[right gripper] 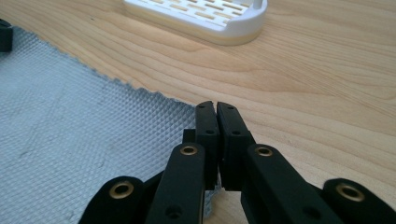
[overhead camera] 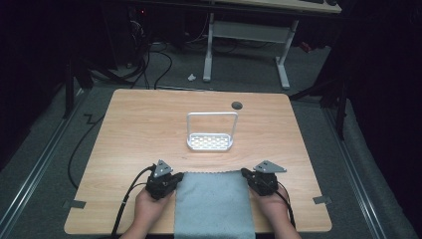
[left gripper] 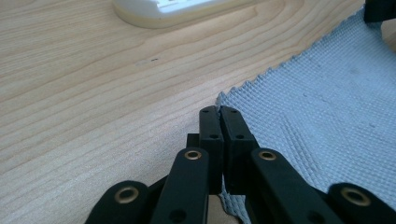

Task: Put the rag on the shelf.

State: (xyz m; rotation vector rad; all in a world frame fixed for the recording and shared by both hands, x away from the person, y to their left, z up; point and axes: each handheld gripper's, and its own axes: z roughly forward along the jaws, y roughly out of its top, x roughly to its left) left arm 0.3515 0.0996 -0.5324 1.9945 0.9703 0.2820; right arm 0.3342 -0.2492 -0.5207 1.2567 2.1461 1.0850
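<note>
The left gripper (left gripper: 219, 111) sits clenched at the far left corner of the grey cloth (overhead camera: 213, 201), and the right gripper (right gripper: 215, 106) is clenched at the far right corner. The waffle-textured cloth with its zigzag far edge overhangs the table (overhead camera: 139, 124) near edge. Bare wood separates it from the white rack (overhead camera: 211, 141).

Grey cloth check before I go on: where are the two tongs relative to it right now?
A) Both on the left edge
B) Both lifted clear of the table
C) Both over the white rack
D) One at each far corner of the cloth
D: the left tongs sit at the far left corner of the grey cloth and the right tongs at its far right corner.
</note>
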